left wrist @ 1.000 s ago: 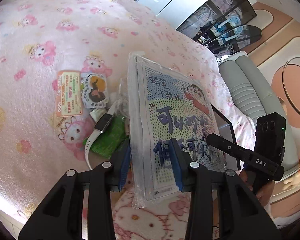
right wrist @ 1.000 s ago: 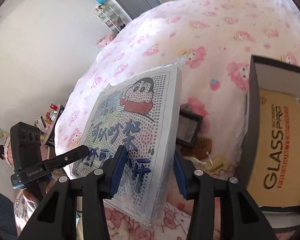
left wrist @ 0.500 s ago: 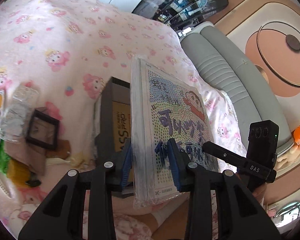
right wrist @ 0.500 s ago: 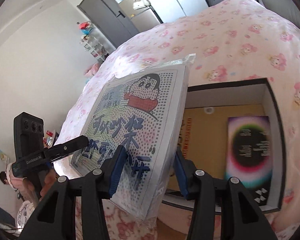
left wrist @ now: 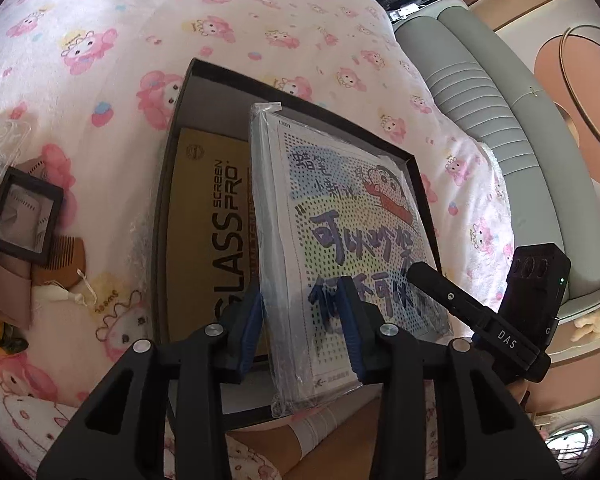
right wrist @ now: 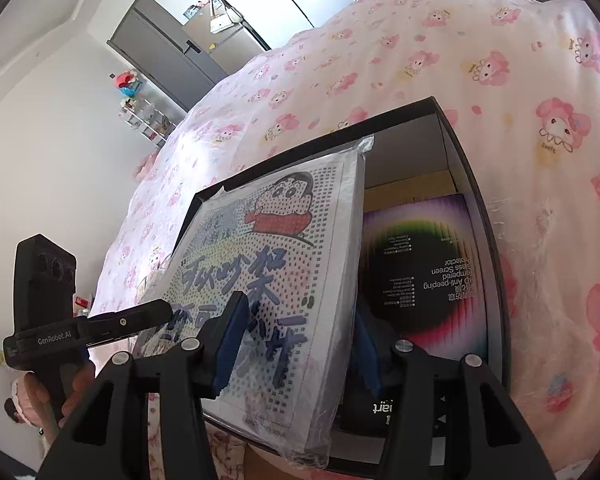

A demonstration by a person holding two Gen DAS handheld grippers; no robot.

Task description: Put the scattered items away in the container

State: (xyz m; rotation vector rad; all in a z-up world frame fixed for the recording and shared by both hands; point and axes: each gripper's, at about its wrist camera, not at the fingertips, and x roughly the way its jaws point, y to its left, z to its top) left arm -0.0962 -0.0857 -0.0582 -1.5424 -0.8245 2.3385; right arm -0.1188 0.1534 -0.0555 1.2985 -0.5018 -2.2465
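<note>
Grippers first: the left hand-held gripper (left wrist: 302, 322) clamps the wrapped cartoon bead-art board (left wrist: 340, 248) by one edge, the right hand-held gripper (right wrist: 296, 344) grips the opposite edge while its jaws have just been widening. Board tilts over the open black box (left wrist: 168, 208) on the bed (left wrist: 100, 40).

both tools (left wrist: 302, 328) (right wrist: 296, 344) angled down, pads clamping, right loosening.

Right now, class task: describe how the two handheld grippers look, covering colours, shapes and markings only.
The left gripper and right gripper are both matte black with triangular cut-outs, silver screw heads and blue ribbed finger pads. One black finger reads "DAS", another "GenRobot.AI". Each carries a boxy black camera module.
</note>
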